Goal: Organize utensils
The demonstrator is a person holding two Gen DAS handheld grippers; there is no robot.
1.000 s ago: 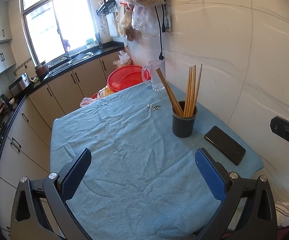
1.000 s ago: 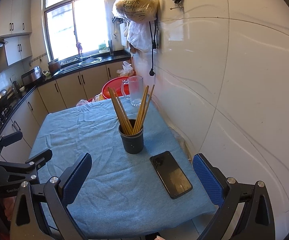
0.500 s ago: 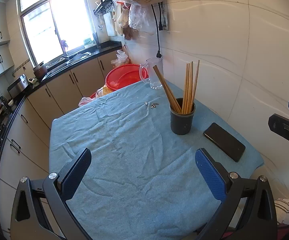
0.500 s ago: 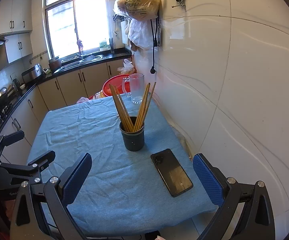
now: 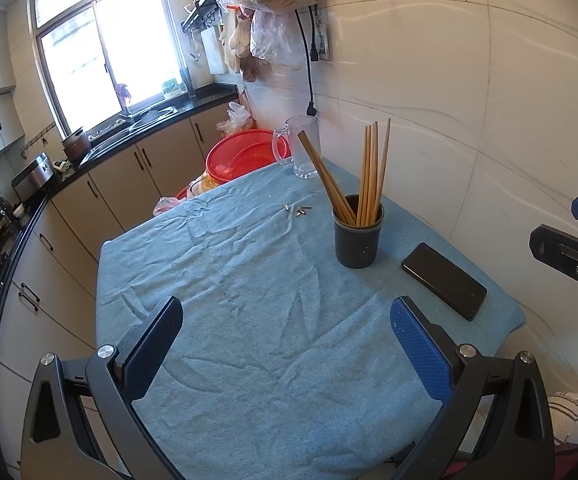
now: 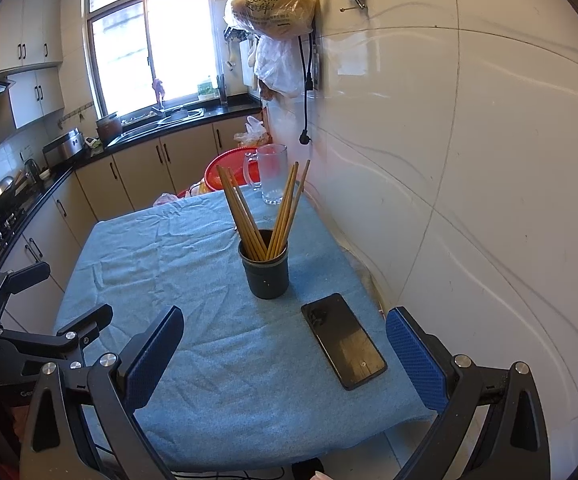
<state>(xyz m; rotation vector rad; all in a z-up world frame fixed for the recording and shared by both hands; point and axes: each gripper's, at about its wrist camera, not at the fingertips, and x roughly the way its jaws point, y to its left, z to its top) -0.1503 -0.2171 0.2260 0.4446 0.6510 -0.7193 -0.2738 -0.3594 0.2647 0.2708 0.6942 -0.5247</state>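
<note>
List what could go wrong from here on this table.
1. The chopsticks lean outward in the dark cup; pulling on them could tip it.
2. The phone lies right beside that cup, so a spill or a stray finger could hit it.
3. The glass mug stands behind near the edge.

A wrinkled, matt blue terry cloth (image 6: 193, 264) covers the worktop, its nap rough and uneven. The bare wooden chopsticks (image 6: 285, 208) look dull and smooth, standing in a dark matt plastic cup (image 6: 267, 276). The flat black phone (image 6: 343, 340) has a glossy glass face. The clear glass mug (image 6: 271, 178) shines. The white wall tiles (image 6: 469, 140) are glossy and smooth. The round red plastic basin (image 5: 245, 154) looks slick. Both sets of jaws carry blue dimpled rubber-like pads (image 5: 419, 354) on matt black plastic frames with bright metal screws.
</note>
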